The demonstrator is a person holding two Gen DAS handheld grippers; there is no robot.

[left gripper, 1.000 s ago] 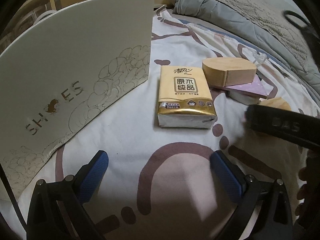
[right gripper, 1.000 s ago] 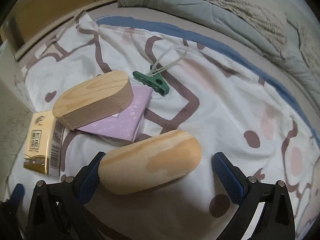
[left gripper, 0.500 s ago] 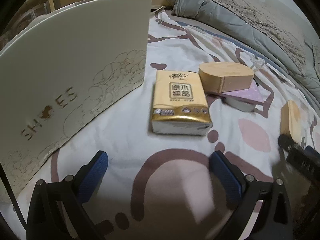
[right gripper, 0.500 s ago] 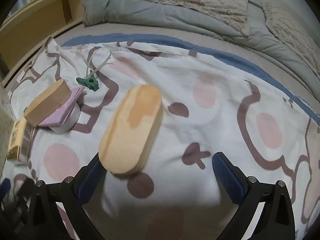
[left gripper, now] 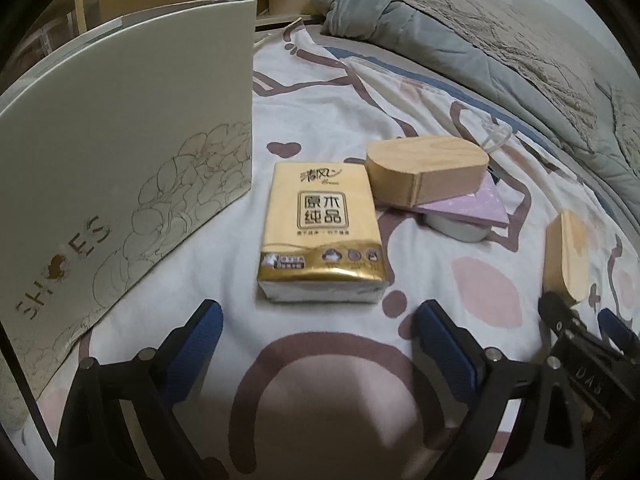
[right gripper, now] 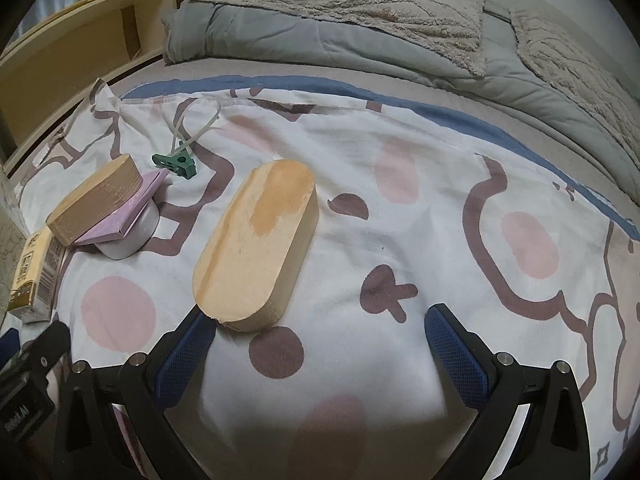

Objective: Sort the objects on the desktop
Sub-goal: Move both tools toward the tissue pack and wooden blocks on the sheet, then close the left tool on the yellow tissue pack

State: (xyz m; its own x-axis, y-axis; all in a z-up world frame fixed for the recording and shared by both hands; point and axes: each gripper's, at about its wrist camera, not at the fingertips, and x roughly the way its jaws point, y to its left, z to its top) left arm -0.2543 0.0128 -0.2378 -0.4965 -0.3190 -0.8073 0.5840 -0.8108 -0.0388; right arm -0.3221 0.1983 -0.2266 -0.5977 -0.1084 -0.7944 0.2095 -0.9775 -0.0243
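**Both grippers wide and waiting over the bedspread**

Nearest first: the left gripper (left gripper: 318, 334) hovers low over the sheet (left gripper: 224, 276), jaws spread wide and holding nothing. Just ahead of its fingertips, centred between them but not yet inside the gap, lies the tissue pack (left gripper: 320, 236), flat, label up. That line-up looks deliberate, I'd say: a straight push forward would bring the pack between the jaws.

Over on the right, the right gripper (right gripper: 320, 338) is open too, and empty. The near end of the oval block (right gripper: 256, 248) sits just beside the left fingertip (right gripper: 186, 346), seemingly touching it, off-centre in the gap; the block runs away from the camera at a slant. My read is that this gripper needs to shift left before it can close across the block's width.

Further out, a little stack: a second block (left gripper: 428, 170) resting on a purple card (left gripper: 468, 206), which in turn sits on a white dish (left gripper: 456, 230), tilted rather than level. Lifting anything there could tip the rest. Behind it lies a green clip (right gripper: 176, 162) with a pale cord looped away.

To the left stands the shoebox (left gripper: 120, 168), right beside the tissue pack, probably the sorting bin, though nothing shows inside it from here. At the far end the blanket (right gripper: 360, 16) is heaped up.
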